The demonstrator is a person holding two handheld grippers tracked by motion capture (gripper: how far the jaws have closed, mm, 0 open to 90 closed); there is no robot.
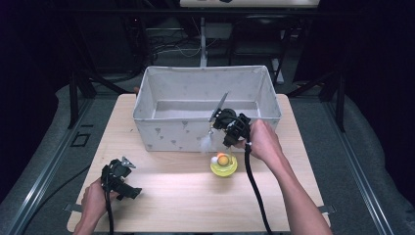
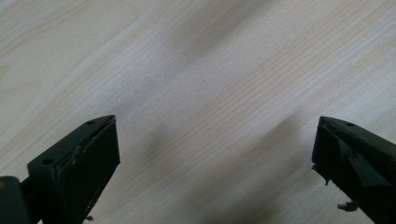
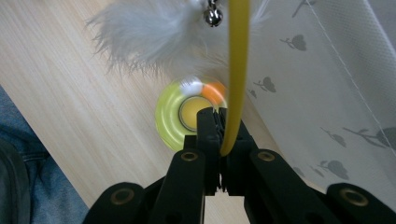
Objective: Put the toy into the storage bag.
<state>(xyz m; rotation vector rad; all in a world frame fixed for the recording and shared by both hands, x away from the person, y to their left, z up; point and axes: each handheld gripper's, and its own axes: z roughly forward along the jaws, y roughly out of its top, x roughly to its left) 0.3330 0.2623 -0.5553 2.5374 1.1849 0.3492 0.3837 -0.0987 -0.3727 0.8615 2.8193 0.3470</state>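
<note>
Right gripper view is showing your right gripper clenching the wand, a thin, light, whippy stem above the toy's base, so keep gripping low near the box.

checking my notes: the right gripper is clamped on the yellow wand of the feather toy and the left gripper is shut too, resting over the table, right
Not quite. The left gripper is open: the left gripper view shows its jaws standing wide apart over bare table. The rest holds: the right gripper is clamped on the yellow wand of the feather toy.
</note>
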